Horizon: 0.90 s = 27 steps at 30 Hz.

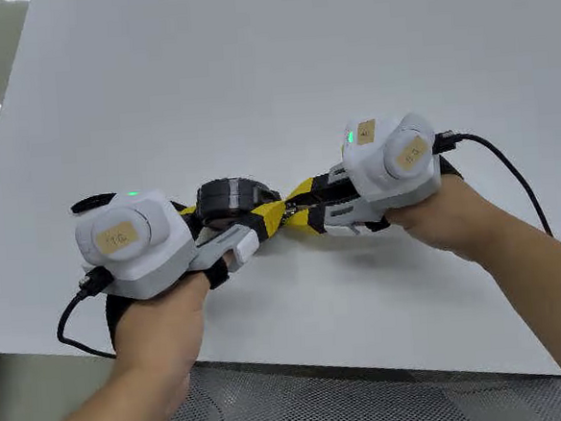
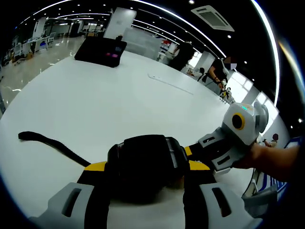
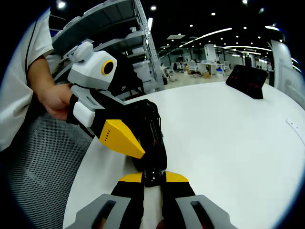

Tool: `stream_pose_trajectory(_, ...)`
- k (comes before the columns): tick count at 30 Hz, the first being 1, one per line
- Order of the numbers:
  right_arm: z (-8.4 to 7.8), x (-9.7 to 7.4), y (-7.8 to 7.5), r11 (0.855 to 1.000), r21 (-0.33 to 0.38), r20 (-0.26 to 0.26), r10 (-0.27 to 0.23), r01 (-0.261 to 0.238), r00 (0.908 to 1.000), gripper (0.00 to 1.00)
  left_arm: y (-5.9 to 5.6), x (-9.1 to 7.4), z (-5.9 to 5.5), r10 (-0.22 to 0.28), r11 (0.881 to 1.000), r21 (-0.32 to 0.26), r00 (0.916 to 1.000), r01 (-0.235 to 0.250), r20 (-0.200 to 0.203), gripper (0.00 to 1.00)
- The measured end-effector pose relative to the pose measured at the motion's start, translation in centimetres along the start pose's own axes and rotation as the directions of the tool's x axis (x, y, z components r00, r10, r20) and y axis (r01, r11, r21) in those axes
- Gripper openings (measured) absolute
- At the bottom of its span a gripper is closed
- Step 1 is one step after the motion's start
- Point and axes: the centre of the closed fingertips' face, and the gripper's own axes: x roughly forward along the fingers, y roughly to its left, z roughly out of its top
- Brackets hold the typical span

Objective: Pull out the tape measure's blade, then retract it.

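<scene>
Head view: a black tape measure (image 1: pixel 233 196) lies on a plain white table (image 1: pixel 348 71). The left gripper (image 1: pixel 233 219) comes in from the tape measure's near left and its jaws clamp the case. The right gripper (image 1: pixel 297 204) reaches in from the tape measure's right. Below the tape measure, past the table edge, is grey mesh (image 1: pixel 323 400).

Left gripper view: the tape measure (image 2: pixel 143 162) sits squeezed between the yellow-tipped jaws. A black strap (image 2: pixel 47 140) trails left of it across the bare white top. Far beyond it stands a dark slab (image 2: pixel 102 50), under ceiling light strips (image 2: pixel 157 26) of an open office.

Right gripper view: the jaws are nearly together, pinching a small dark tab (image 3: pixel 152 175) at the tape measure's near edge. Shelving (image 3: pixel 119 28) rises behind the tape measure.
</scene>
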Motion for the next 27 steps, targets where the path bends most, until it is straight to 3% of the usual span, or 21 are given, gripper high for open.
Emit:
stream_pose_trajectory(13, 0.0, 0.1, 0.1, 0.999, -0.034, -0.019, -0.011, 0.010, 0.9998, 0.12, 0.0, 0.0, 0.0, 0.005, 1.000, 0.000, 1.0000, -0.005, 0.008, 0.60)
stream_pose_trajectory(27, 0.2, -1.5, -0.1, 1.000, -0.010, 0.000, -0.026, 0.026, 0.9996, 0.18, -0.1, -0.3, 0.2, -0.012, 1.000, 0.024, 0.9999, 0.012, -0.009, 0.60)
